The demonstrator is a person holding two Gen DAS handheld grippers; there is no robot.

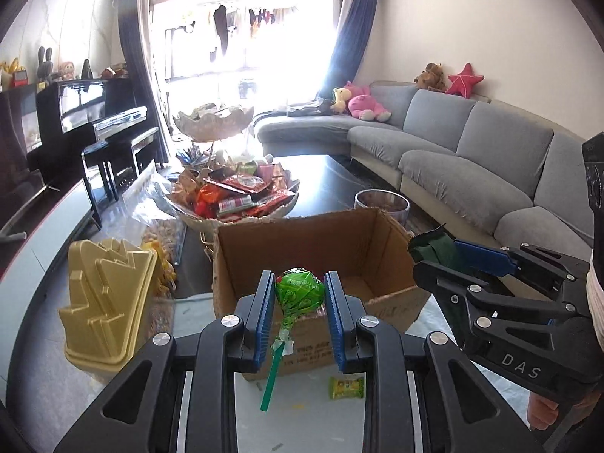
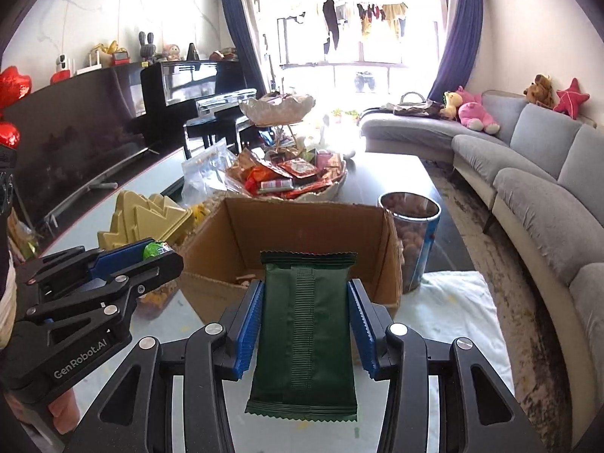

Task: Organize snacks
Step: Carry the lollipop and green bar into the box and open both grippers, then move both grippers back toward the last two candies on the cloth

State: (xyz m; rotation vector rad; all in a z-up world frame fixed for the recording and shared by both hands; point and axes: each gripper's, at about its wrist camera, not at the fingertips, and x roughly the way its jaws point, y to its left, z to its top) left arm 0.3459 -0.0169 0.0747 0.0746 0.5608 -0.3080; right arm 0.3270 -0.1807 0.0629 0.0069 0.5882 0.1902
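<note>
both snacks held just short of the cardboard box (image 2: 302,234)
left gripper (image 1: 300,294) pinches an upright lollipop (image 1: 300,290); right gripper (image 2: 305,302) clamps a green packet (image 2: 305,332) lengthwise, box ahead below.

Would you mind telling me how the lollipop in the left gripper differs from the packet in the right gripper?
The lollipop is round and bright green, on a stick; the packet is flat, rectangular and dark green. The left gripper pinches the lollipop's head, stick hanging below; the right gripper clamps the packet's long sides. The packet is the wider. Both are wrapped snacks held in front of the cardboard box.
</note>
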